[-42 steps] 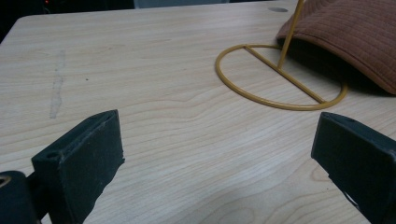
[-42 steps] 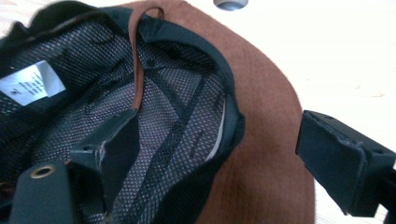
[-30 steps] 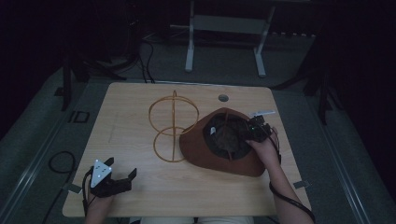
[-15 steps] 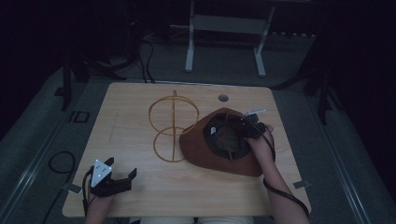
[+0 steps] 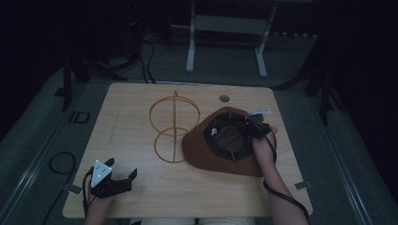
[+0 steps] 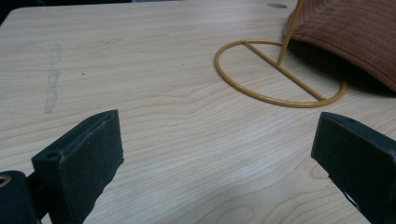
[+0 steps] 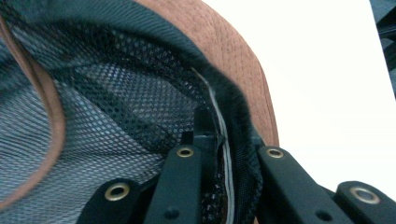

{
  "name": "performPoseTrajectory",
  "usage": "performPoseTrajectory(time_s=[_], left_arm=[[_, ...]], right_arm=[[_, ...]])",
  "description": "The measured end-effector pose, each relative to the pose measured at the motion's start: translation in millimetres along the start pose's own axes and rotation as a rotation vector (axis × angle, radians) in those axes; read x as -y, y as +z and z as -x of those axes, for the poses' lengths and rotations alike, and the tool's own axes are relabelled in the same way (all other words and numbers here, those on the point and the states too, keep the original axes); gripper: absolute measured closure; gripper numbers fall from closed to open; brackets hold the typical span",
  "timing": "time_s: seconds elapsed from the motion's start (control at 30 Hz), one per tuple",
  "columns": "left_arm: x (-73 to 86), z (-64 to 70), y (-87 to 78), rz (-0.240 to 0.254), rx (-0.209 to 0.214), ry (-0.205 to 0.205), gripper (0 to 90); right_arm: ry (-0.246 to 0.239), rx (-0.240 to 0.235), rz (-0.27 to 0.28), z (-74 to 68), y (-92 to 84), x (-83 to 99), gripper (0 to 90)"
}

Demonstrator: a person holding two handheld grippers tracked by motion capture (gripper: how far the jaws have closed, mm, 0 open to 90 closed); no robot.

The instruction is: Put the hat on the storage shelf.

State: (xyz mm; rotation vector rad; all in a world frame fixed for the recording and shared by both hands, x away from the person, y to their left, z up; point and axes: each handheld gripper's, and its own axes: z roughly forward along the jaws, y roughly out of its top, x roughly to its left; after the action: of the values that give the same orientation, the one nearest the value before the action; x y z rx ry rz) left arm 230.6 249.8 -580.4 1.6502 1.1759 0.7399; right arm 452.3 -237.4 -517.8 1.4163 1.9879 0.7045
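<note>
The brown hat (image 5: 225,150) lies crown-down at the table's (image 5: 141,197) 3 o'clock, against the gold wire hat stand (image 5: 174,126), presumably so its opening is reachable. The right gripper (image 7: 224,154) has just been closing and now pinches the hat's mesh-lined edge. The left gripper (image 6: 210,154) rests at 7 o'clock, jaws spread, empty.

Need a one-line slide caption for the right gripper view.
Right gripper shut on the hat rim, mesh lining inside.
</note>
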Motion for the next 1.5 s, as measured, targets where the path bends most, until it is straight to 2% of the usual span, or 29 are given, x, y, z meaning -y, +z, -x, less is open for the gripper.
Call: performPoseTrajectory(time_s=[0.2, 0.57, 0.7, 0.97, 1.1, 1.23, 1.33, 1.5], left_arm=[[-0.3, 0.5, 0.1, -0.002, -0.001, 0.000, 2.8], [-2.5, 5.0, 0.4, -0.008, 0.004, 0.023, 2.7], [-3.5, 8.2, 1.6, -0.024, 0.004, 0.033, 2.7], [-8.1, 15.7, 2.1, -0.042, 0.046, 0.028, 2.7], [-11.5, 21.2, 2.4, -0.048, 0.059, 0.045, 2.7], [-22.5, 29.2, 0.3, -0.033, 0.103, 0.031, 2.7], [-32.4, 37.5, -2.8, -0.027, 0.113, 0.053, 2.7], [-49.5, 54.7, -10.1, -0.001, 0.161, 0.072, 2.7]], right_arm=[[0.051, -0.041, 0.075, 7.3, -22.1, -6.8, 84.5], [0.083, -0.074, 0.170, 17.6, -60.9, -9.2, 84.7], [0.086, -0.080, 0.199, 21.3, -73.7, -9.6, 84.6], [0.118, -0.076, 0.238, 37.3, -93.8, -8.8, 84.7], [0.129, -0.075, 0.255, 44.0, -104.2, -7.0, 84.7], [0.136, -0.076, 0.262, 48.5, -111.4, -4.4, 84.7], [0.139, -0.080, 0.268, 50.7, -116.3, -2.8, 84.7], [0.146, -0.087, 0.270, 54.6, -122.1, -2.2, 84.6]])
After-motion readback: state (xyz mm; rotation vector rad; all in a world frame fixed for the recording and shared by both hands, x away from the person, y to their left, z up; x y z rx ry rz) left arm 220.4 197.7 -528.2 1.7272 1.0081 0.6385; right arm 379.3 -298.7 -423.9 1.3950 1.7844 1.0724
